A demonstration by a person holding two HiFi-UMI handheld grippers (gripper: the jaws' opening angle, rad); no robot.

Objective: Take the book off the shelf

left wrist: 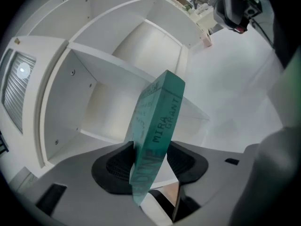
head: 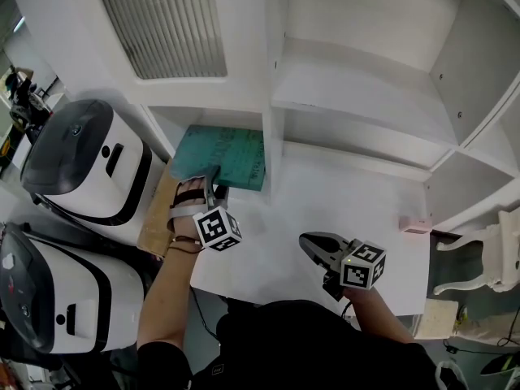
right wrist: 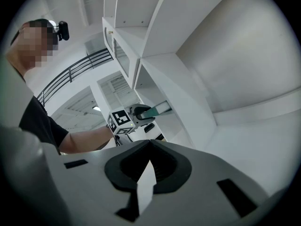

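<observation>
A teal book [head: 227, 157] with dark print on its spine lies flat in the low left compartment of the white shelf unit [head: 275, 128], its near edge toward me. My left gripper [head: 215, 181] is shut on that near edge. In the left gripper view the book [left wrist: 157, 121] stands tilted between the two black pads [left wrist: 117, 166] of my left gripper [left wrist: 150, 157], which press on both covers. My right gripper [head: 309, 244] hovers over the white counter, shut and empty. In its own view my right gripper [right wrist: 149, 147] has its tips meeting, and the left gripper [right wrist: 136, 113] and the book [right wrist: 159, 108] show far off.
Two white-and-black rounded machines [head: 81, 169] [head: 57, 287] stand at the left. A brown board [head: 158, 218] lies beside the left arm. A small pink object [head: 414, 224] sits on the white counter [head: 341, 210] at the right. A white chair [head: 487, 258] stands beyond it.
</observation>
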